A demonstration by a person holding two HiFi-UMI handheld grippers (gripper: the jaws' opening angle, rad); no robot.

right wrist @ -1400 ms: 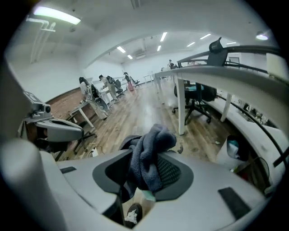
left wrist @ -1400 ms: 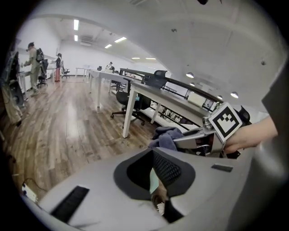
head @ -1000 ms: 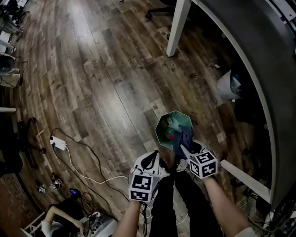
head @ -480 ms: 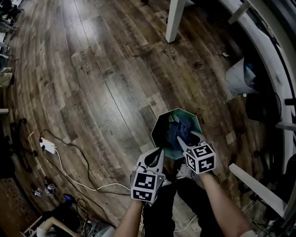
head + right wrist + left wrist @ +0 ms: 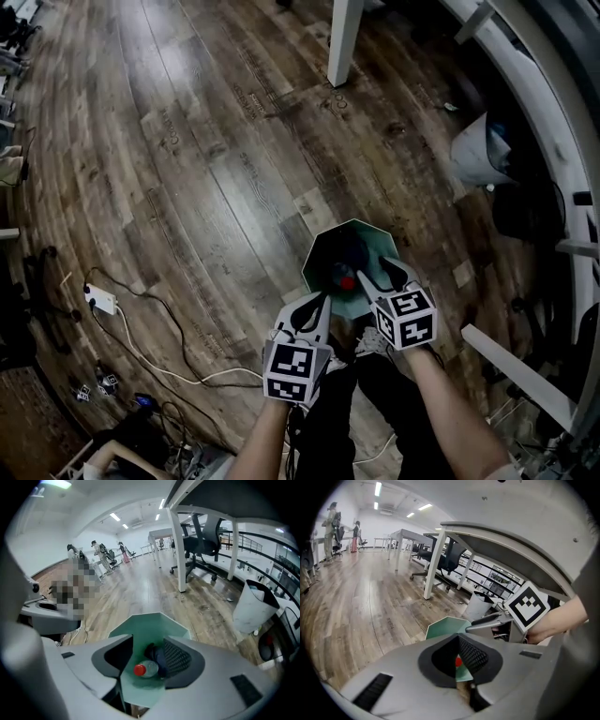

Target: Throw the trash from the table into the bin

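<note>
A green octagonal bin [image 5: 319,249] stands on the wood floor just ahead of both grippers. Inside it lie a clear bottle with a red cap [image 5: 146,669] and a dark blue cloth [image 5: 157,654]. My right gripper [image 5: 382,274] hangs over the bin's near right rim. Its jaws have just been opening and now stand apart with nothing between the pads [image 5: 176,657]. My left gripper [image 5: 322,300] sits at the bin's near left edge, its jaws closed tip to tip and empty. Through the left gripper [image 5: 458,641], the bin wall [image 5: 445,626] and the red cap [image 5: 458,661] show.
A white lined waste bin [image 5: 473,150] stands under the curved desk at right. A white table leg [image 5: 342,42] rises beyond the green bin. A power strip with cables [image 5: 98,298] lies at left. A white frame bar [image 5: 511,366] crosses at lower right.
The dark blue cloth has left the right gripper's jaws and now lies in the bin. Both grippers have come down closer to the bin.
</note>
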